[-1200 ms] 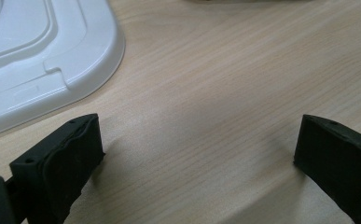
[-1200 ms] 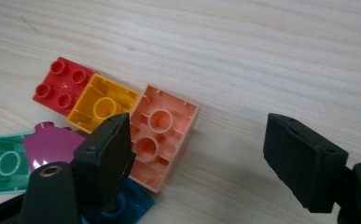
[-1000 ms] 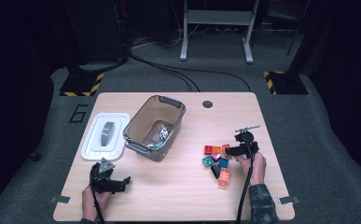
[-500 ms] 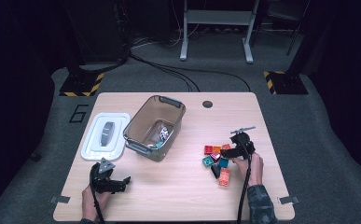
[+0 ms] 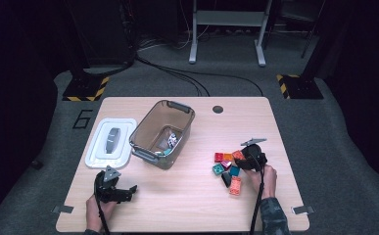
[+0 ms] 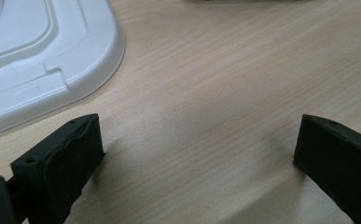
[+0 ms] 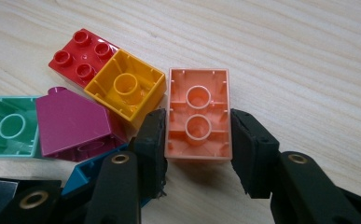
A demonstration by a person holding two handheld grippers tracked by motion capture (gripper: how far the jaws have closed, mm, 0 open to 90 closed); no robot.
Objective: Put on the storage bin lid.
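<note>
The right tool [image 7: 197,140] has just been closing on a peach-coloured brick [image 7: 198,120], and its two black jaws now press on the brick's long sides. The brick lies upside down on the tabletop [image 7: 308,56], hollow underside and two round tubes facing up. In the right gripper view its long axis runs straight away from the tool, in line with the jaws, with the far short end sticking out beyond them. It sits at the right edge of a loose pile: a yellow brick [image 7: 125,88], also upside down, lies just beside its left side, a red brick [image 7: 80,53] studs-up beyond that, then a magenta sloped brick [image 7: 71,119], a mint-green brick [image 7: 8,126] and a teal brick [image 7: 82,179] under the left jaw.

In the high view the right tool [image 5: 243,159] reaches into the pile on the right half of the tabletop, the right hand [image 5: 261,178] behind it, forearm coming up from the near edge.

The left tool [image 6: 197,154] rests low over bare wood with jaws wide apart and nothing between them, a white lid [image 6: 38,60] near its left jaw. In the high view it sits at the near left corner, below the lid and a grey bin [image 5: 163,133].
</note>
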